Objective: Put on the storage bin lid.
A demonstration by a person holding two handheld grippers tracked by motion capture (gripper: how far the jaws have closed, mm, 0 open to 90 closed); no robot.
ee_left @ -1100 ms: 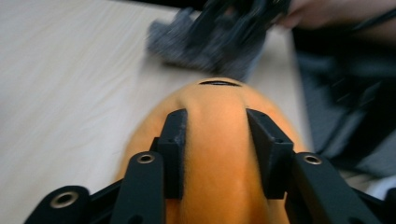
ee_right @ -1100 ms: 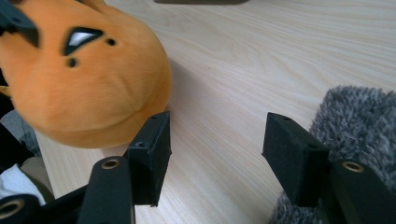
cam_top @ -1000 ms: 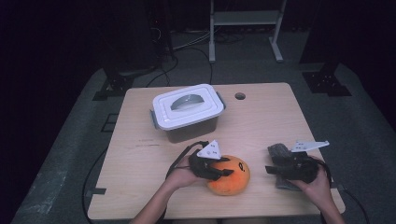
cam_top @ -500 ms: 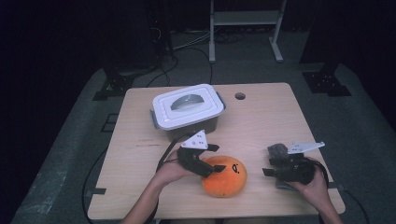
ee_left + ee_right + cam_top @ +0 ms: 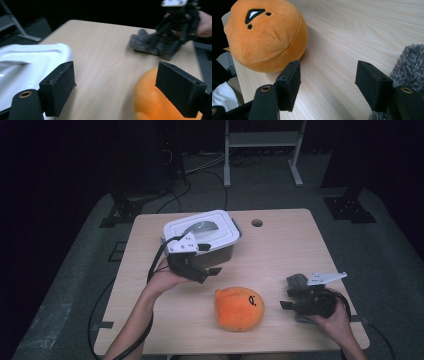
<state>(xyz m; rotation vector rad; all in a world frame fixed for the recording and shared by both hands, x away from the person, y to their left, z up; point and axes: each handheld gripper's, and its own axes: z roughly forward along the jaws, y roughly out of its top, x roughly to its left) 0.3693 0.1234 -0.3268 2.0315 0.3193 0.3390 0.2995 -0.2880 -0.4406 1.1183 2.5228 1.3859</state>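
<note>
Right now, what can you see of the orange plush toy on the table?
The orange plush toy is a round, soft ball of short fuzzy fabric with visible seams and a stitched black face: a triangular mark and small dots. It lies on the wooden table near the front edge, face turned up. Nothing grips it: the left gripper is open, apart from it and raised near the white container, and the open right gripper sits beside it without touching.

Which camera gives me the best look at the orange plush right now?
The right gripper view: the orange plush is sharp, its stitched face visible. The high view shows it whole but small; the left gripper view catches a blurred edge.
</note>
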